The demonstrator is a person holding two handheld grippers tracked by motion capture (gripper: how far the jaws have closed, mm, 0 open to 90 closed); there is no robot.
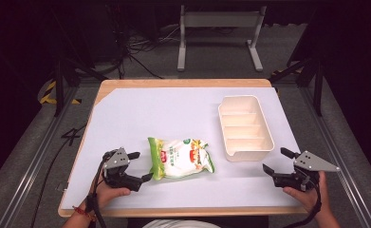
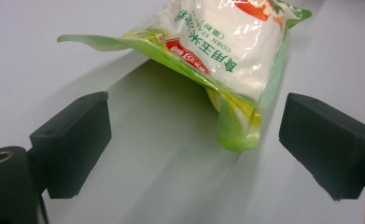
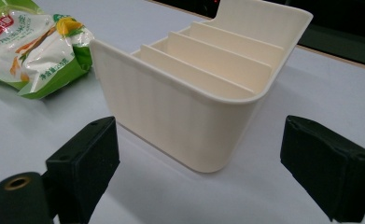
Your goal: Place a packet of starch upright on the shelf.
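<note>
High view: left gripper (image 1: 140, 166) jaws spread wide, empty, just beside corn starch bag (image 1: 180, 158) lying flat mid-table. Right gripper (image 1: 274, 160) released too, near cream divided bin (image 1: 245, 127). Best move: slide low, straddle bag's crimped edge, pinch seam, not belly.

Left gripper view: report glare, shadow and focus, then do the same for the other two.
Left gripper view: glare on the starch bag, soft shadow beneath, left tongs slightly blurred. Right gripper view: even light on the cream tray. High view: bright table, dark surroundings.
</note>
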